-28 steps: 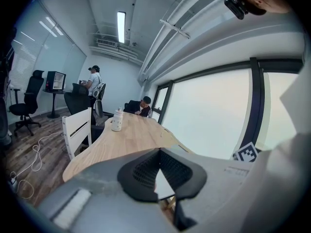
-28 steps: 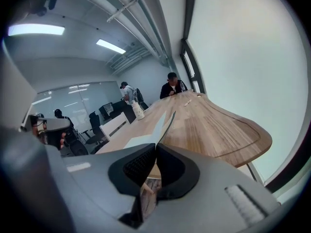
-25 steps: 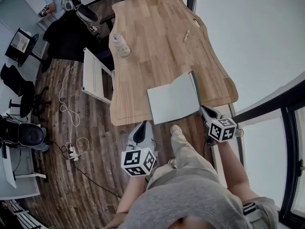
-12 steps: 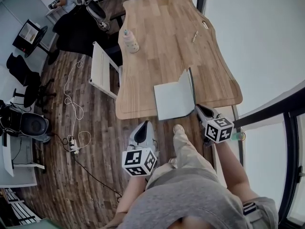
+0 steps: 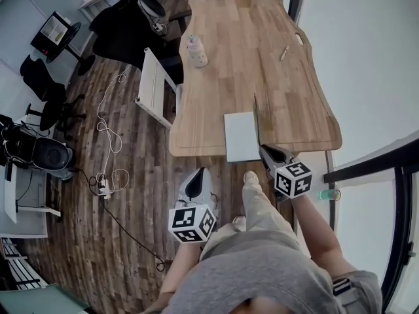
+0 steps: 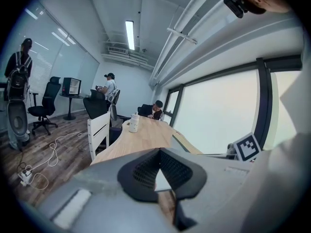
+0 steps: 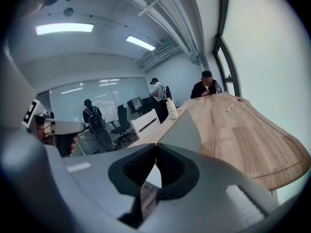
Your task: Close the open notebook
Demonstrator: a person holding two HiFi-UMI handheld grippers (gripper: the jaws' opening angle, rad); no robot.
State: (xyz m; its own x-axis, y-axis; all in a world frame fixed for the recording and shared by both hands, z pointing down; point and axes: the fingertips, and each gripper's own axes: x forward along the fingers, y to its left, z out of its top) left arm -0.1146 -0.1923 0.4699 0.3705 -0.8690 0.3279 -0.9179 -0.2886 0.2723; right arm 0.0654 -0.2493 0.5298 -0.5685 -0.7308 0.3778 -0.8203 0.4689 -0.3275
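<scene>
Over on the left, dark plank flooring (image 5: 124,195) gives the widest open room. It is crossed by a loose white cable (image 5: 108,120) and bordered by black swivel chairs (image 5: 49,103). Next comes a white slatted chair (image 5: 155,87), drawn up just beside the long left edge of the table (image 5: 222,70). Short of the table's near edge, above the floor, hangs the left gripper (image 5: 196,173). Its ribbed black pads meet at the tips with nothing between them, and the person's trouser leg (image 5: 252,198) is just to its right.

The table is pale wood with lengthwise grain, a wavy outline and rounded corners, and a shallow groove runs inside the rim. A light bottle (image 5: 196,51) stands upright near the left edge, well apart from the notebook (image 5: 240,136). That notebook sits at the near edge, right of centre. One matte grey-white leaf lies flat with its lower border reaching the rim. The other cover stands nearly upright along the spine and looks thin as a line from above. The right gripper (image 5: 263,150) meets that raised cover at its near corner, jaws drawn together on it. Right of the cover, open wood runs out to the curved corner, and a small pen (image 5: 283,53) lies farther back. Beyond the right edge, a narrow gap separates the table from the bright window (image 5: 366,77).
</scene>
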